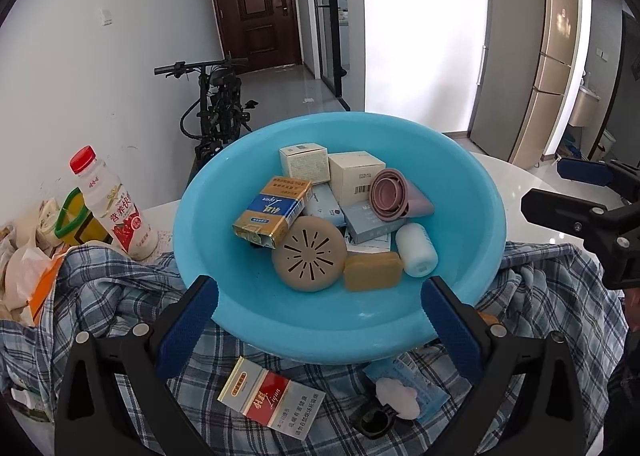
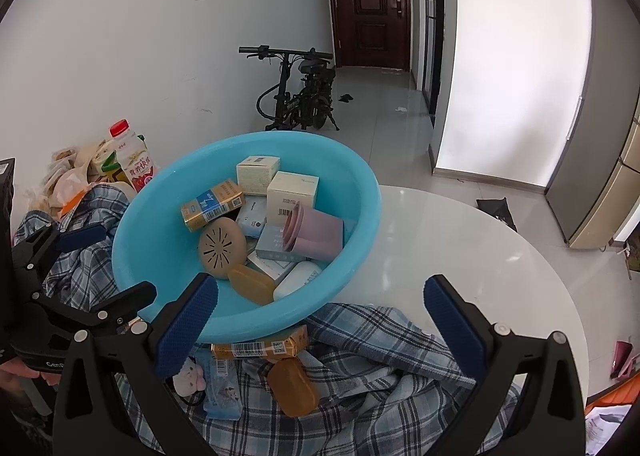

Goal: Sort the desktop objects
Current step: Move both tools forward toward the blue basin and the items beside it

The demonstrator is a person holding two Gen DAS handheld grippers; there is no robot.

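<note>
A: Basin [image 1: 200,216], light blue and round, rests partly on a plaid shirt [image 1: 120,296] spread over the white table [image 2: 460,236]. Its contents: two cream boxes, one blue-and-gold cigarette pack [image 1: 269,210], one tan perforated disc [image 1: 309,253], one amber soap bar [image 1: 373,271], one white capsule-shaped case [image 1: 416,249], one pink-and-lilac cup [image 1: 398,196], and several pale blue packets, their number unclear.

B: Orientation of the long items?

A: The cup lies on its side, mouth toward the basin's left wall in the left wrist view. The cigarette pack is tilted, its long axis running from lower left to upper right. The white case runs roughly front to back.

B: Items outside the basin?

A: On the shirt lie one red-and-white cigarette pack [image 1: 272,396], one amber soap bar [image 2: 294,386], one gold wrapped bar [image 2: 260,344], a blue packet [image 2: 222,388] and a small plush toy [image 2: 190,376].

B: Grippers?

A: The left gripper [image 1: 320,320] and right gripper [image 2: 322,320] both hang before the basin's near rim, jaws spread wide, holding nothing. A milk bottle [image 1: 114,204] stands upright, left of the basin.
</note>
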